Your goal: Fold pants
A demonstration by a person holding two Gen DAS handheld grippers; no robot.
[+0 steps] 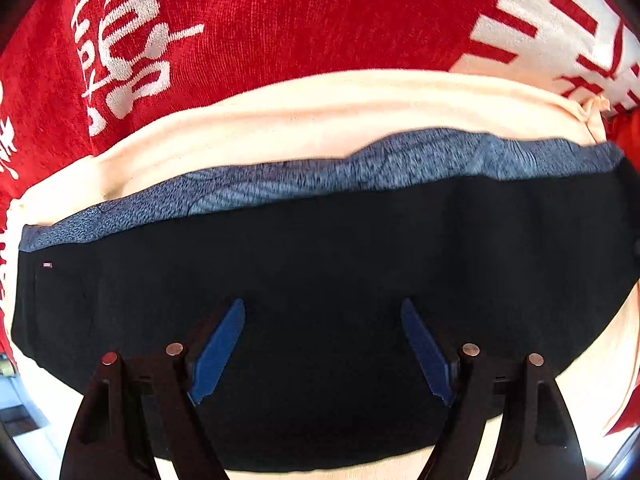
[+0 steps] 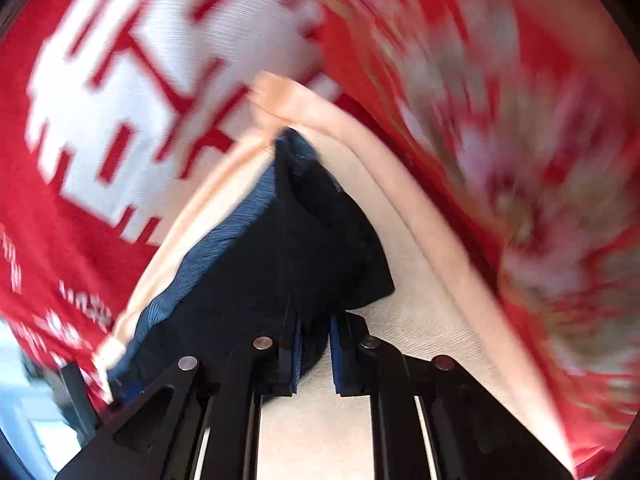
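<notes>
— How far along is the fold, would you say?

— Well on, by my reading. The pants point(image 1: 320, 280) lie as a compact dark block on a cream cloth point(image 1: 304, 120), which itself sits on a red blanket point(image 1: 280, 16) with white lettering. A blue-grey waistband point(image 1: 360, 168) runs along the far edge, so at least one fold looks finished.

— And the grippers?

— The left gripper point(image 1: 323, 354) hovers over the middle of the block with its fingers point(image 1: 218, 354) spread wide, holding nothing. The right gripper point(image 2: 313, 354) has its fingers nearly together at one end of the pants point(image 2: 260, 264), with dark fabric bunched between them (that view is smeared with motion, so I judge it a pinch on the cloth rather than swear to it).

— What's left, then?

— Probably one more fold or a tidy-up of that lifted end, which stands up rumpled instead of lying flat. After that, only letting go and smoothing.
</notes>
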